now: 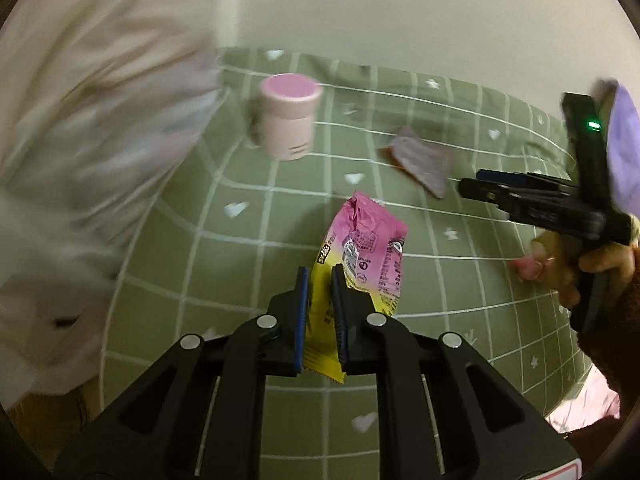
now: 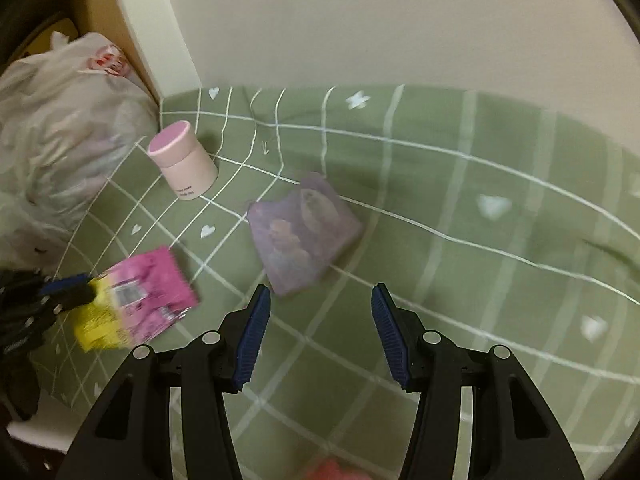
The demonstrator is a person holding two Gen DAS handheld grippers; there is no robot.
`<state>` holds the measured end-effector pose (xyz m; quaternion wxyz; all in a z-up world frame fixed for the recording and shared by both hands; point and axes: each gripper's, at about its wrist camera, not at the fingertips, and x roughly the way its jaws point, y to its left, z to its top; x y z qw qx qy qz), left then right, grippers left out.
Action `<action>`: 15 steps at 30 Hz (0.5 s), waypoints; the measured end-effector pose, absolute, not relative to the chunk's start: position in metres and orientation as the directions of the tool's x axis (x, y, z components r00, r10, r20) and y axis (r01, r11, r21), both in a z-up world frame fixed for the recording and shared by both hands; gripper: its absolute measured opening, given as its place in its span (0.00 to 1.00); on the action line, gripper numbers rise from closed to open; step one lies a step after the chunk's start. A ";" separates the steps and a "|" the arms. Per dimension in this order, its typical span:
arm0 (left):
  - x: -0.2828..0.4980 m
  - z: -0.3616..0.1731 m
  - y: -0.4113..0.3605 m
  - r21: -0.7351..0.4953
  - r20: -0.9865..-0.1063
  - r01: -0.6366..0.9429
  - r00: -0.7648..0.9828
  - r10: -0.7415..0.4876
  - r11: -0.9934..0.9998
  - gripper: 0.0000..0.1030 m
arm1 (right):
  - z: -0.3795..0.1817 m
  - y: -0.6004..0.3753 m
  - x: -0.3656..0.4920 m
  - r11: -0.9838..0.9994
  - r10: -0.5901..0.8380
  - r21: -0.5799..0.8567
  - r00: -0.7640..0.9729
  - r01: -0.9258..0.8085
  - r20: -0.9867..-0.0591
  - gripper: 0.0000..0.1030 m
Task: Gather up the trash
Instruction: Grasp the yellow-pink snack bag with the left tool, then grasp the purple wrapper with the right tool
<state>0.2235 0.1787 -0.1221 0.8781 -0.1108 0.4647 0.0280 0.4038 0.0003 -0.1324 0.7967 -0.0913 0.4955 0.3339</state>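
Right wrist view showed, at far left, a white plastic bag [image 2: 60, 120], its contents hidden. Your left gripper [image 1: 320, 280] had its fingers clamped on the pink-and-yellow wrapper [image 1: 360, 248], held above the green checked cloth [image 1: 240, 280], pink end pointing away. A pink canister [image 2: 182, 164] stood closed. Your right gripper [image 2: 316, 300] gaped empty near a blurred purple packet [image 2: 300, 236].
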 end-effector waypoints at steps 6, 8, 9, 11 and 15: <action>0.217 -0.127 0.182 -0.169 -0.823 -0.152 0.566 -0.054 0.974 0.11 | -0.149 0.031 0.427 0.786 0.410 0.162 0.307 -0.597 -0.859 0.48; 0.216 -0.128 0.180 -0.176 -0.823 -0.144 0.564 -0.066 0.974 0.11 | -0.150 0.042 0.425 0.776 0.375 0.097 0.332 -0.624 -0.865 0.43; 0.216 -0.128 0.178 -0.182 -0.822 -0.135 0.564 -0.076 0.974 0.11 | -0.150 0.047 0.422 0.762 0.361 0.061 0.344 -0.645 -0.867 0.27; 0.216 -0.128 0.176 -0.188 -0.821 -0.122 0.564 -0.088 0.974 0.13 | -0.148 0.051 0.417 0.738 0.381 0.070 0.329 -0.671 -0.864 0.14; 0.218 -0.130 0.170 -0.226 -0.825 -0.088 0.547 -0.142 0.970 0.30 | -0.134 0.042 0.408 0.709 0.466 0.167 0.278 -0.685 -0.840 0.06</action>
